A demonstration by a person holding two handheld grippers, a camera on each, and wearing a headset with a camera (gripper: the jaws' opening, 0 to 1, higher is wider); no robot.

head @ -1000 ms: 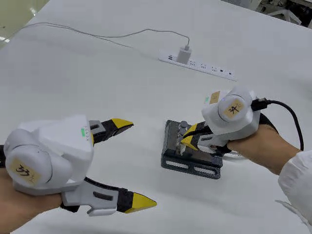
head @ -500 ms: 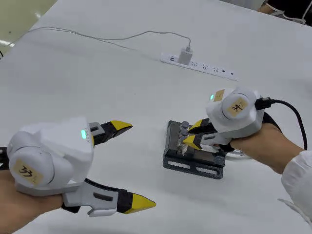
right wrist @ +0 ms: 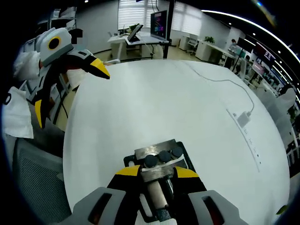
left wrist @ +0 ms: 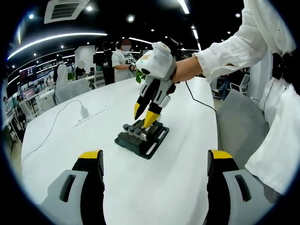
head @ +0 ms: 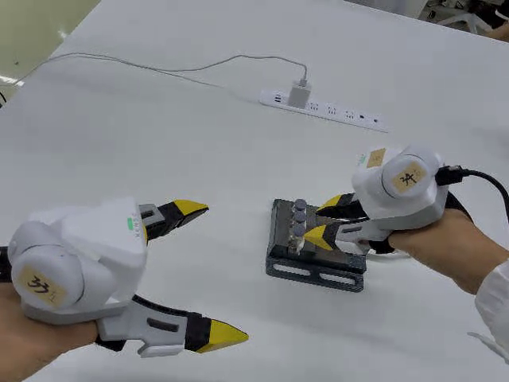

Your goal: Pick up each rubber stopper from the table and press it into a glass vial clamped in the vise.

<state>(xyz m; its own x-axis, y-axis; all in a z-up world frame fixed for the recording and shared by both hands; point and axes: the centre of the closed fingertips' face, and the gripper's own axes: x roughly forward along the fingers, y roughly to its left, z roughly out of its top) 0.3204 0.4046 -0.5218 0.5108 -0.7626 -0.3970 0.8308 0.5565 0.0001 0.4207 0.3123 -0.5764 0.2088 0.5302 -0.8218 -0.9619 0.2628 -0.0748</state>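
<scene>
three rubber stoppers sit in glass vials in the vise. the right hand-held gripper is just beside the vise, jaws apart. the left hand-held gripper is well apart from it, spread wide. stoppers are likely soft and grippy, so pinch their sides. the glass is fragile.

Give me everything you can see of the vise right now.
The vise is a small, dark, metal-looking block with a slotted front flange and bright steel clamp faces, lying flat on the white table. A row of three vials stands upright in it, each capped by a dark grey stopper. The right gripper hovers at its right side, open, with its tips close beside the vials. Whether they touch is unclear.
</scene>
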